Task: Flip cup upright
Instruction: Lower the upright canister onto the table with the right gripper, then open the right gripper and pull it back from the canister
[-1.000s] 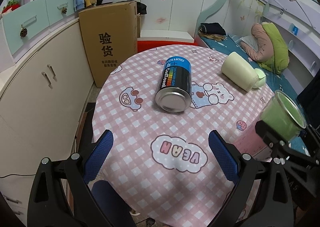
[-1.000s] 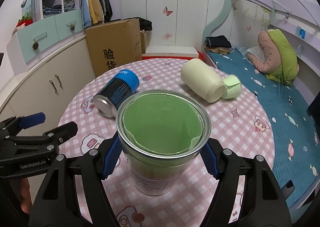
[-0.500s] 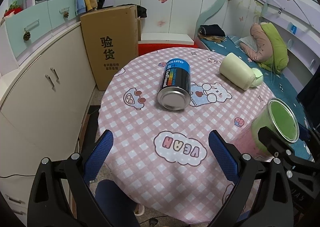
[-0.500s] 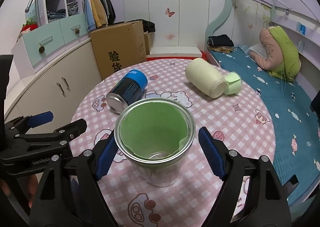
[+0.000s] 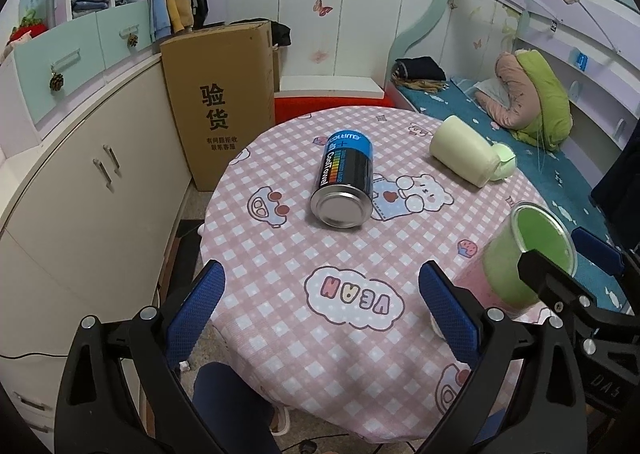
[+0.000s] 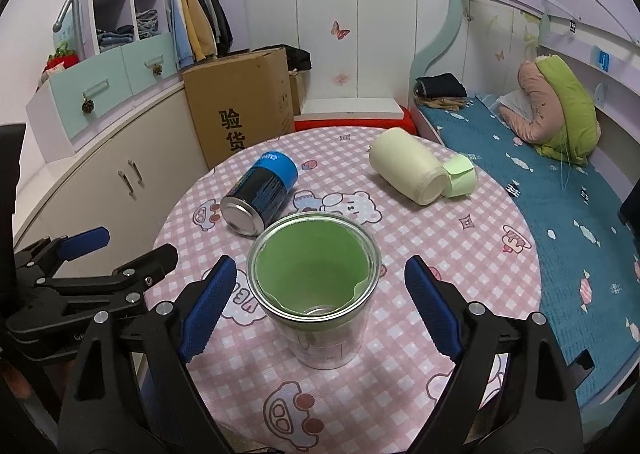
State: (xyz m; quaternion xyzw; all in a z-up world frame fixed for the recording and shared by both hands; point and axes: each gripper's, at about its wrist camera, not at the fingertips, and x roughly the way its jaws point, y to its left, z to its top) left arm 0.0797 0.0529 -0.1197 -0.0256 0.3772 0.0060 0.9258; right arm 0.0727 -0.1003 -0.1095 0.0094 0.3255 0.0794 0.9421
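With the right gripper (image 6: 316,310) spread apart around the upright cup (image 6: 314,286), it could be toppled if clipped at 3 o'clock.

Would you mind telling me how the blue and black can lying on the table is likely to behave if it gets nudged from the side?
The can lies on its round side on the checked tablecloth, so it would probably roll. Nothing touches it, so little would stop it. Its metal end suggests it is stiff.
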